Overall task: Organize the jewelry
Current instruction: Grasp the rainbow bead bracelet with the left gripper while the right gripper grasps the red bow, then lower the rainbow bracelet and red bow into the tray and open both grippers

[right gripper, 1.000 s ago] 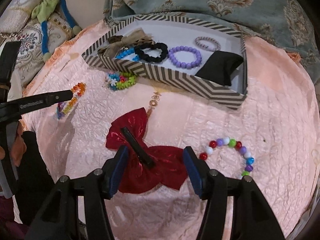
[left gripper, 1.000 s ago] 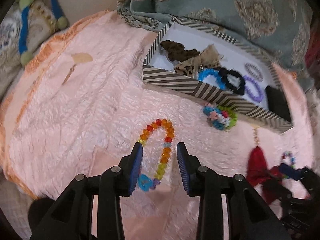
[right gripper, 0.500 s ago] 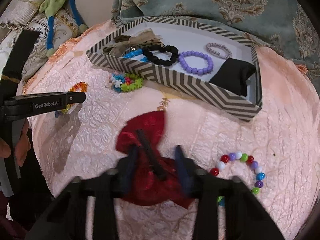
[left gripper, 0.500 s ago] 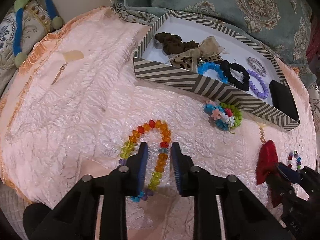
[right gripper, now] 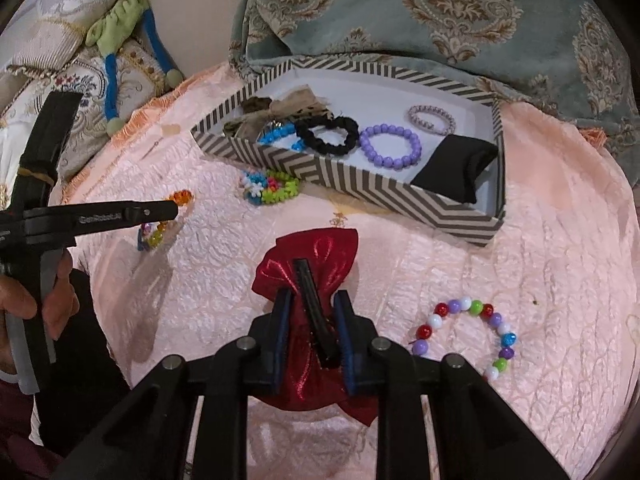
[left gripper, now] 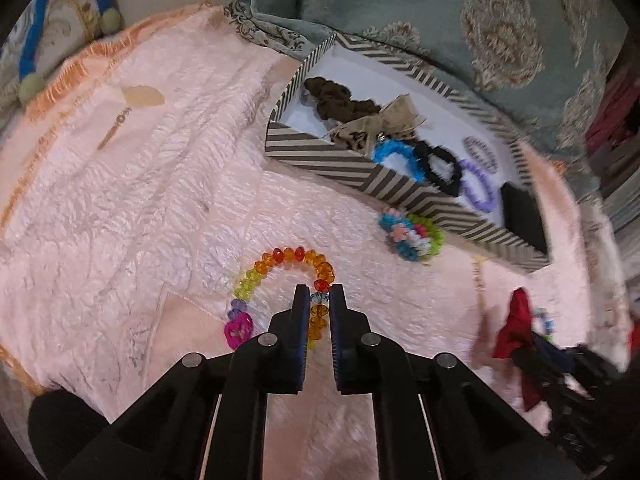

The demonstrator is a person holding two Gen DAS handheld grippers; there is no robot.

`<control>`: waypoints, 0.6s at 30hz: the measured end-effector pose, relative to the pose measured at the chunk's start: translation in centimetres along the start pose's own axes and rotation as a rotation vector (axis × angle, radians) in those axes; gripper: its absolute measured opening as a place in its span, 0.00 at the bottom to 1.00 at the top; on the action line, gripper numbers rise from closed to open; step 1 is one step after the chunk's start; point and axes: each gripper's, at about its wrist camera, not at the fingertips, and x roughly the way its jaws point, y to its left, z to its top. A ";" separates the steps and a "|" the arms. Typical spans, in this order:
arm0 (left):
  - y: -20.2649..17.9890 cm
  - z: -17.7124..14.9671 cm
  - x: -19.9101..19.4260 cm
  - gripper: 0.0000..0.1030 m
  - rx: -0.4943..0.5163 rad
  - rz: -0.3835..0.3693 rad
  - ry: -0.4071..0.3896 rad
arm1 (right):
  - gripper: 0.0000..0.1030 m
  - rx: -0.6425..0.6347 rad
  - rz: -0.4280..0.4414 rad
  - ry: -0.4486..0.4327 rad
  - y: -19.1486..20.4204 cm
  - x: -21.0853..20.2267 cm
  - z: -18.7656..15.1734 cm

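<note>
While you grip both pieces:
Left gripper [left gripper: 320, 298]: just closed, clamped on rainbow bracelet [left gripper: 280, 264].
Right gripper [right gripper: 312, 308]: just closing, clamped on red bow [right gripper: 316, 252].
Writing: blurred.

My left gripper [left gripper: 319, 300] has matte black angular arms with round silver screw heads and blue ribbed pads on its fingers [left gripper: 299, 320]. My right gripper [right gripper: 310, 310] matches it. White lettering runs along the left one's side, and a dark sleeve [right gripper: 80, 340] shows beneath.

The left gripper [left gripper: 319, 298] has just closed (low centre of its frame); the right gripper [right gripper: 313, 308] has narrowed too, its jaws still slightly apart.
</note>
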 end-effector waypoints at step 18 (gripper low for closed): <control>-0.8 3.0 -6.6 0.00 -0.006 -0.094 -0.119 | 0.21 0.015 0.016 -0.068 -0.2 -3.0 1.7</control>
